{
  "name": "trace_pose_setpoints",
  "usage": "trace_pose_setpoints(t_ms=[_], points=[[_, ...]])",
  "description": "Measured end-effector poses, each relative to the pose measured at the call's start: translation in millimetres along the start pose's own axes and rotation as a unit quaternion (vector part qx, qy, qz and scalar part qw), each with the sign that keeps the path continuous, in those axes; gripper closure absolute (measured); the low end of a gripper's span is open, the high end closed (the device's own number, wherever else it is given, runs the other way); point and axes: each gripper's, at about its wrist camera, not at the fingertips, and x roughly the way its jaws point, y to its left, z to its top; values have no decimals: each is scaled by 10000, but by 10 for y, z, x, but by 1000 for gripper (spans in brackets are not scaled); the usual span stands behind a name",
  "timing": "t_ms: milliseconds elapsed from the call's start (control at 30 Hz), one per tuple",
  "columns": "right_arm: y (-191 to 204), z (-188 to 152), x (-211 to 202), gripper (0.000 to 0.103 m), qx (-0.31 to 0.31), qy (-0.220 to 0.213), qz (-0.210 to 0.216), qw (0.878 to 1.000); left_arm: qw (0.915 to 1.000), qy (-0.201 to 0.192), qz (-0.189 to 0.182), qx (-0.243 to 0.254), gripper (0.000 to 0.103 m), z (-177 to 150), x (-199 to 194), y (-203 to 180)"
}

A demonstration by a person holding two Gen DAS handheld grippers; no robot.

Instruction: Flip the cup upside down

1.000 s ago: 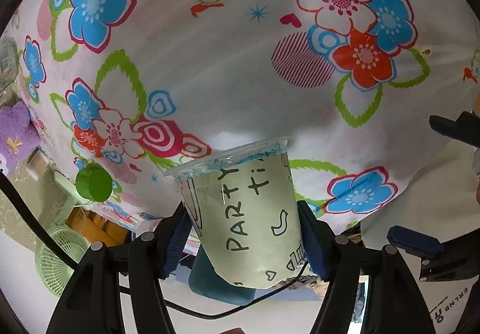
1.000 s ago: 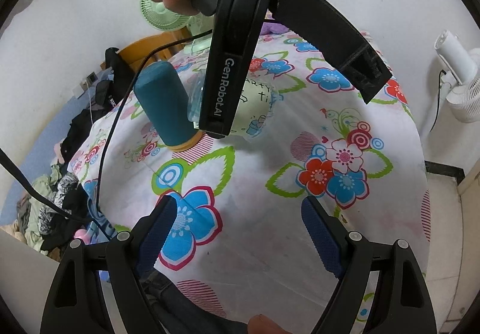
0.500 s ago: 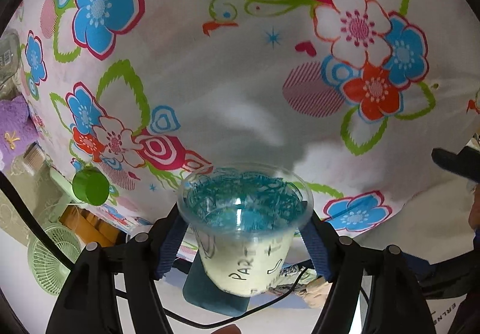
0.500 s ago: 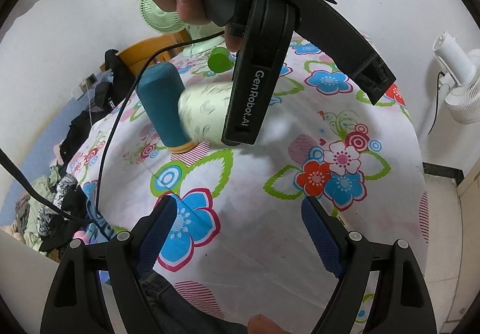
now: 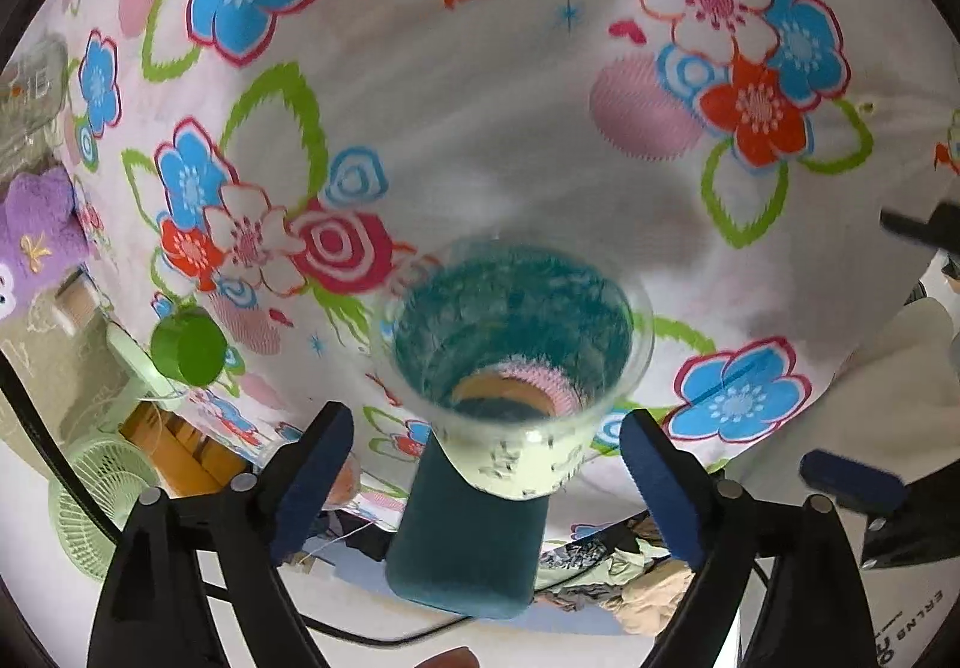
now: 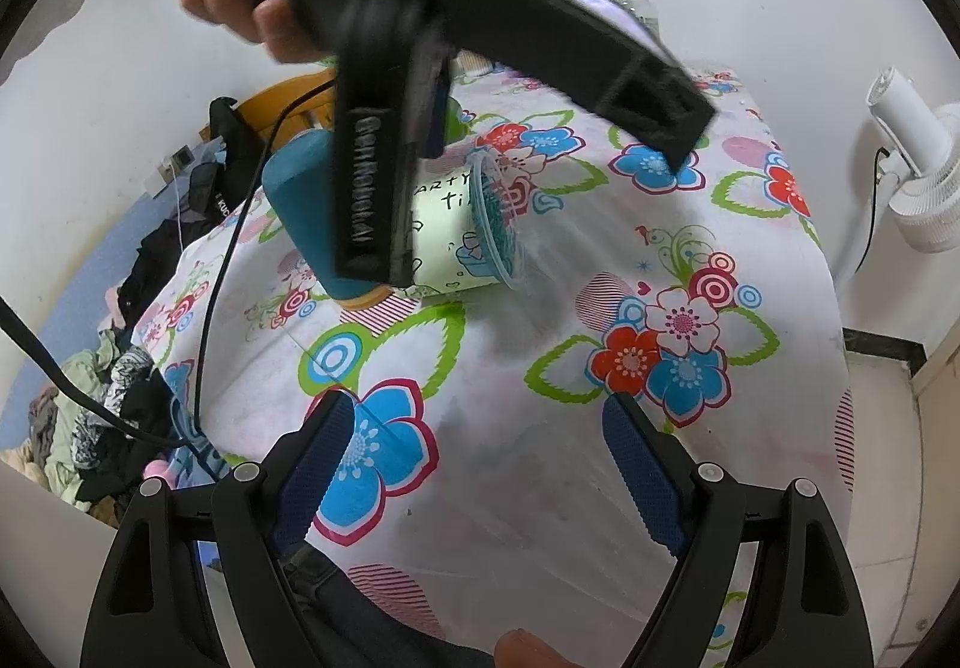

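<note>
Floral cloth (image 6: pixel 600 488) covers the counter; white walls, white fan (image 6: pixel 912 176) at the right, clothes pile (image 6: pixel 102 404) on the floor. Cup (image 6: pixel 456 236) tilted on its side beside teal cylinder (image 6: pixel 300 200), between left gripper (image 5: pixel 480 479) fingers, wide apart, not touching. Right gripper (image 6: pixel 474 464) fingers wide, empty.

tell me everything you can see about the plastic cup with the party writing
The clear plastic cup with a pale green printed sleeve lies tipped on its side, its rolled rim and open mouth facing the left wrist camera. Black handwriting and small doodles mark its wall. It looks empty. It sits between the open left claw fingers, with visible gaps either side, beside a teal cylinder on the flowered tablecloth.
</note>
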Motion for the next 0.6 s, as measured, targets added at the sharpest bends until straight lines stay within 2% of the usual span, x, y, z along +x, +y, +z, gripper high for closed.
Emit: trace_pose_setpoints(t_ms=[200,333,433,600], points=[[36,0,2,16,-8,13,10,10000,9999,-33,-141,42,10,-100,128,-78],[60,-6,-8,16,-42,17,-10,10000,9999,-73,-103,82,10,-90,202,-146],[65,-9,-16,16,-31,13,-16,10000,9999,-87,-31,92,16,-79,230,-172],[62,-13,-22,16,-14,1,-6,10000,9999,-98,-5,-56,33,-59,240,-125]])
